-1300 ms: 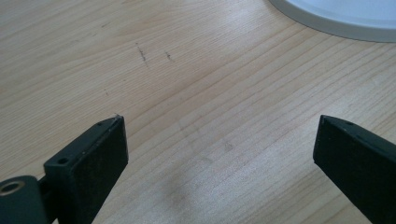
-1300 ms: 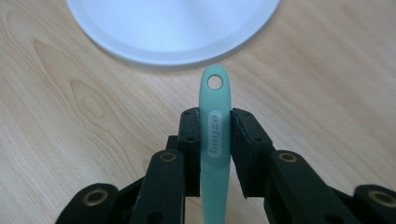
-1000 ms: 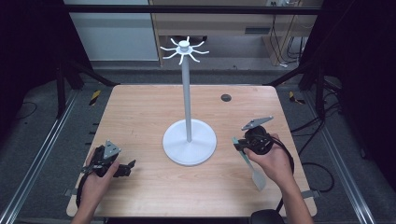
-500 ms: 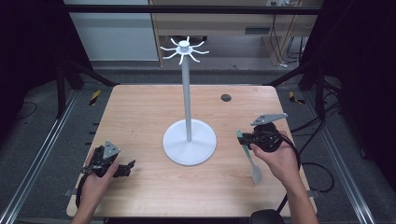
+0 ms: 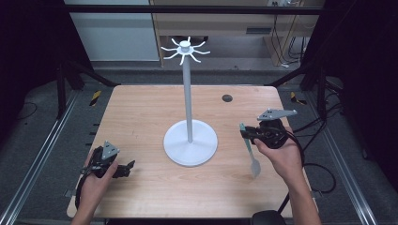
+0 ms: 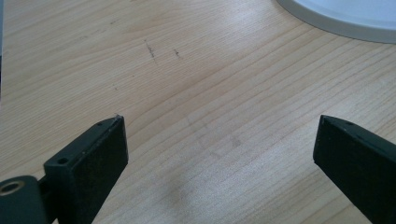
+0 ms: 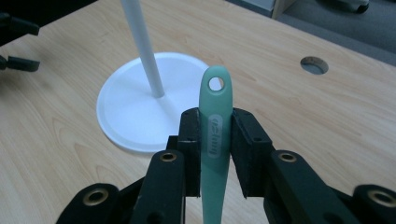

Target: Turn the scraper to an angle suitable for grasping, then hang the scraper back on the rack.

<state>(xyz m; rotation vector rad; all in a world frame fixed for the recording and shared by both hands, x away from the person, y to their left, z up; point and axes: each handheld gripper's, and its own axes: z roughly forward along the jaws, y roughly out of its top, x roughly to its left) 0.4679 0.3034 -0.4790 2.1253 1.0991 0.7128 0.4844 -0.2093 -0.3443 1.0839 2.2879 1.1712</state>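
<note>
The right gripper [image 7: 215, 154], low in the middle of its own view, is pinched tight on a green spatula [image 7: 214, 140], just under the hanging hole at the handle's tip. In the high view, the spatula [image 5: 249, 152] hangs at the right of the frame, blade down over the table [image 5: 141, 117]. It looks light, thin and a bit bendy, maybe slippery, so holding the handle is best. The white stand [image 5: 189, 140] is in the middle. The left gripper [image 5: 123, 169], lower left, rests wide open, holding nothing.
</note>
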